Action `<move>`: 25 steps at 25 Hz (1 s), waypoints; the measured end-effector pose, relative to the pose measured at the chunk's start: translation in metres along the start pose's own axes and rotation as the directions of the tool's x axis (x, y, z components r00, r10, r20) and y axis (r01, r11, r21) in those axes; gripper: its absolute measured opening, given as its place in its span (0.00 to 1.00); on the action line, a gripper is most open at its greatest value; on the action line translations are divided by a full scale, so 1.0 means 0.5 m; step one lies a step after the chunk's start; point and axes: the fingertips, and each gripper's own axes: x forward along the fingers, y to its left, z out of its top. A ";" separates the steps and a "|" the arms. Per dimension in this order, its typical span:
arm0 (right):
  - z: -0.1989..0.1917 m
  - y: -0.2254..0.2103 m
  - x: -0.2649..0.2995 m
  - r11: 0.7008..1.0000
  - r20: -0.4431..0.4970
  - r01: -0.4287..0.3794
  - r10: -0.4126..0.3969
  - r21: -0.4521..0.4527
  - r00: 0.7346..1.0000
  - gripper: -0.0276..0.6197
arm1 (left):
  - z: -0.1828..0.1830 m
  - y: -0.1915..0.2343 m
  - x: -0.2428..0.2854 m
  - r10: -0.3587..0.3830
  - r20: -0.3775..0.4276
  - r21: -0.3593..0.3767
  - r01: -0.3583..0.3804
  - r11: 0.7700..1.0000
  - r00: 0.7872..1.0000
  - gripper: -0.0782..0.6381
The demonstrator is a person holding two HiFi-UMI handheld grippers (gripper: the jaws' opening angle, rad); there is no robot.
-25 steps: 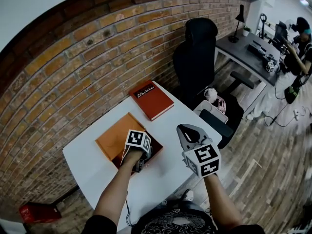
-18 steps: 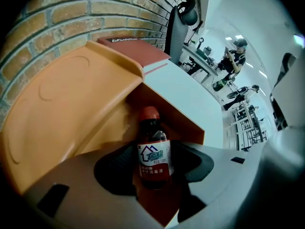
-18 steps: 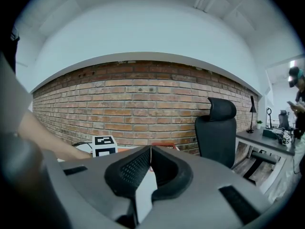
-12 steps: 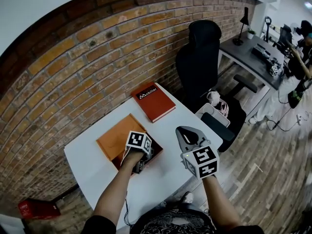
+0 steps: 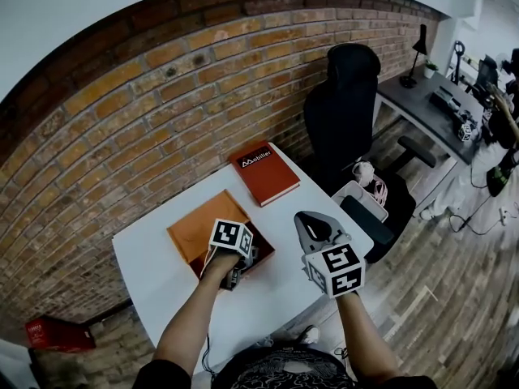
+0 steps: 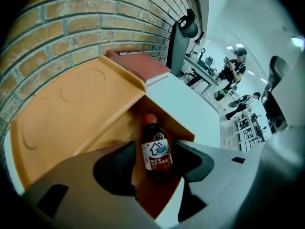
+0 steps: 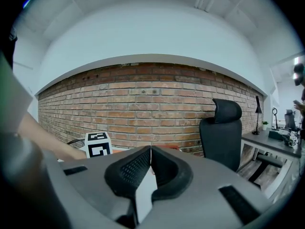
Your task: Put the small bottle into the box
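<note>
My left gripper [image 6: 155,156] hangs over the open orange cardboard box [image 6: 174,128] on the white table [image 5: 162,282], its jaws wide apart. The small brown bottle with a red cap and white label [image 6: 156,147] lies inside the box between the pads, apparently touching neither. My right gripper [image 7: 150,156] hovers nearby with its jaws pressed together and nothing in them.

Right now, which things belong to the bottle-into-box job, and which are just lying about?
Job: small bottle, lying in the orange box; left gripper, fingers open either side of the bottle.
Lying about: red book; black office chair; right gripper, idle, fingers shut.
</note>
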 end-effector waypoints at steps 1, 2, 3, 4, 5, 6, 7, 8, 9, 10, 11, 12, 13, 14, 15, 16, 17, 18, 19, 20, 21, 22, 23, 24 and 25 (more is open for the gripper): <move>0.002 0.002 0.001 1.000 0.001 -0.006 0.006 -0.002 1.000 0.08 | 0.003 0.001 -0.008 0.004 0.012 -0.001 -0.004 1.000 1.000 0.46; 0.004 0.004 0.001 1.000 0.002 -0.011 0.011 -0.005 1.000 0.07 | 0.007 0.000 -0.015 0.005 0.026 -0.003 -0.005 1.000 1.000 0.46; 0.006 0.005 0.002 1.000 0.004 -0.016 0.016 -0.008 1.000 0.08 | 0.012 -0.002 -0.024 0.005 0.041 -0.003 -0.005 1.000 0.999 0.46; 0.008 0.007 0.003 1.000 0.007 -0.021 0.021 -0.011 1.000 0.08 | 0.017 -0.004 -0.032 0.005 0.058 -0.001 -0.005 1.000 0.998 0.46; 0.011 0.008 0.004 1.000 0.009 -0.026 0.026 -0.014 1.000 0.08 | 0.023 -0.007 -0.042 0.006 0.077 0.004 -0.006 1.000 0.997 0.46; 0.013 0.009 0.005 0.999 0.011 -0.030 0.030 -0.017 0.999 0.08 | 0.029 -0.010 -0.052 0.009 0.098 0.010 -0.010 1.000 0.995 0.45; 0.015 0.011 0.006 0.999 0.013 -0.034 0.034 -0.019 0.999 0.08 | 0.035 -0.012 -0.064 0.014 0.120 0.016 -0.016 1.000 0.993 0.44; 0.017 0.012 0.006 0.999 0.014 -0.039 0.039 -0.020 0.999 0.08 | 0.042 -0.013 -0.076 0.020 0.144 0.022 -0.023 0.999 0.989 0.44; 0.020 0.014 0.006 0.999 0.015 -0.043 0.043 -0.021 0.999 0.07 | 0.049 -0.015 -0.089 0.025 0.170 0.027 -0.030 0.999 0.985 0.43; 0.022 0.016 0.007 0.999 0.018 -0.047 0.048 -0.022 0.999 0.08 | 0.056 -0.016 -0.103 0.029 0.196 0.031 -0.035 0.999 0.980 0.43; 0.025 0.016 0.007 0.998 0.020 -0.051 0.052 -0.023 0.998 0.08 | 0.064 -0.017 -0.116 0.032 0.222 0.033 -0.040 0.999 0.974 0.42; 0.027 0.017 0.007 0.998 0.023 -0.055 0.055 -0.024 0.998 0.08 | 0.072 -0.018 -0.131 0.035 0.250 0.033 -0.044 0.998 0.968 0.42; 0.030 0.017 0.007 0.998 0.026 -0.058 0.058 -0.026 0.998 0.08 | 0.080 -0.019 -0.148 0.038 0.278 0.033 -0.049 0.998 0.960 0.41; 0.033 0.017 0.007 0.998 0.029 -0.060 0.061 -0.029 0.998 0.08 | 0.089 -0.021 -0.165 0.041 0.309 0.035 -0.054 0.998 0.950 0.41; 0.038 0.017 0.007 0.998 0.032 -0.063 0.064 -0.031 0.997 0.08 | 0.099 -0.023 -0.185 0.043 0.342 0.040 -0.061 0.997 0.939 0.40; 0.042 0.017 0.008 0.997 0.035 -0.066 0.067 -0.032 0.997 0.07 | 0.108 -0.026 -0.204 0.045 0.375 0.047 -0.067 0.997 0.926 0.40; 0.047 0.017 0.008 0.997 0.038 -0.068 0.070 -0.033 0.997 0.08 | 0.117 -0.028 -0.223 0.045 0.406 0.054 -0.073 0.996 0.913 0.39; 0.051 0.016 0.008 0.997 0.041 -0.071 0.072 -0.032 0.997 0.08 | 0.124 -0.031 -0.240 0.044 0.434 0.059 -0.077 0.995 0.900 0.37; 0.055 0.016 0.008 0.997 0.044 -0.073 0.074 -0.032 0.996 0.08 | 0.129 -0.033 -0.256 0.043 0.459 0.061 -0.080 0.995 0.887 0.36; 0.058 0.015 0.008 0.997 0.047 -0.074 0.075 -0.032 0.996 0.07 | 0.133 -0.034 -0.271 0.043 0.484 0.062 -0.084 0.995 0.874 0.36; 0.062 0.014 0.009 0.997 0.050 -0.075 0.076 -0.033 0.996 0.07 | 0.136 -0.035 -0.286 0.046 0.507 0.061 -0.089 0.994 0.861 0.35; 0.066 0.014 0.008 0.997 0.053 -0.075 0.077 -0.035 0.996 0.08 | 0.139 -0.035 -0.301 0.050 0.527 0.060 -0.096 0.994 0.848 0.34; 0.070 0.014 0.008 0.996 0.057 -0.076 0.078 -0.035 0.995 0.08 | 0.140 -0.036 -0.314 0.056 0.546 0.058 -0.105 0.993 0.836 0.34; 0.074 0.013 0.006 0.996 0.062 -0.077 0.079 -0.035 0.995 0.08 | 0.141 -0.036 -0.327 0.062 0.563 0.057 -0.114 0.992 0.824 0.34; 0.079 0.012 0.004 0.996 0.067 -0.079 0.081 -0.033 0.994 0.08 | 0.142 -0.038 -0.339 0.069 0.581 0.056 -0.124 0.991 0.811 0.33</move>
